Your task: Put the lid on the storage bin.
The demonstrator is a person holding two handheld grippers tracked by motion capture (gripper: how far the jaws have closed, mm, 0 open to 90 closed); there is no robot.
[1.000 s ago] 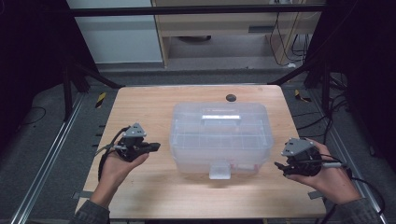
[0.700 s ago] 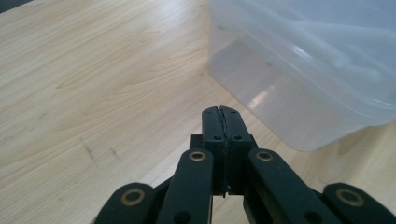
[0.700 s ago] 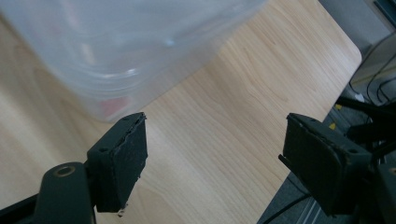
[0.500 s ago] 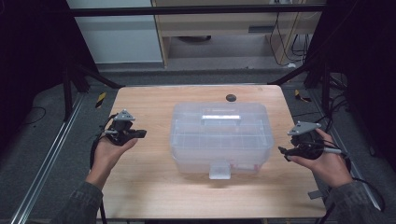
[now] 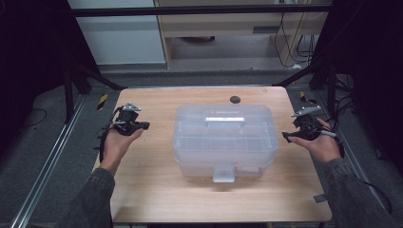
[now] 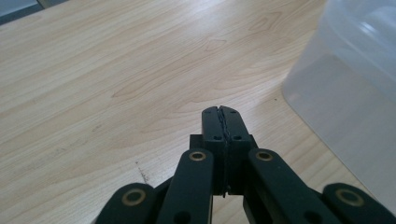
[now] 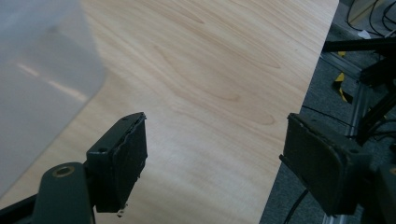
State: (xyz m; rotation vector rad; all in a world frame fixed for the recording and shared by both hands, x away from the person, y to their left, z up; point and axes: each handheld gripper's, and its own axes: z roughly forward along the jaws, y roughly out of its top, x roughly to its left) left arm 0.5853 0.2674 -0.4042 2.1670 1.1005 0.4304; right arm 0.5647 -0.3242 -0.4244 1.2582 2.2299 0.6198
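Observation:
A clear plastic lidded box (image 5: pixel 225 137) stands in the middle of the wooden table (image 5: pixel 157 190), its handle (image 5: pixel 224 119) on top and its front latch (image 5: pixel 223 172) facing the person. My left gripper (image 5: pixel 142 126) is held to the left of the box with its tips pointing toward it. Its jaws are shut with nothing between them (image 6: pixel 220 112), and the box wall (image 6: pixel 355 93) lies to their right. My right gripper (image 5: pixel 285 136) hovers at the box's right side. It stands open and empty (image 7: pixel 217 126) above bare wood, with the box corner (image 7: pixel 37 70) at the left.
A small black round object (image 5: pixel 235 99) lies near the table's far edge behind the box. The table's right edge (image 7: pixel 299 107) runs close under the right gripper, with metal framing and cables on the floor beyond it. Dark frame posts stand at both far corners.
Both hands have moved away from the person along the sides of the box. The left gripper has also shifted a little farther left. The box has stayed put.

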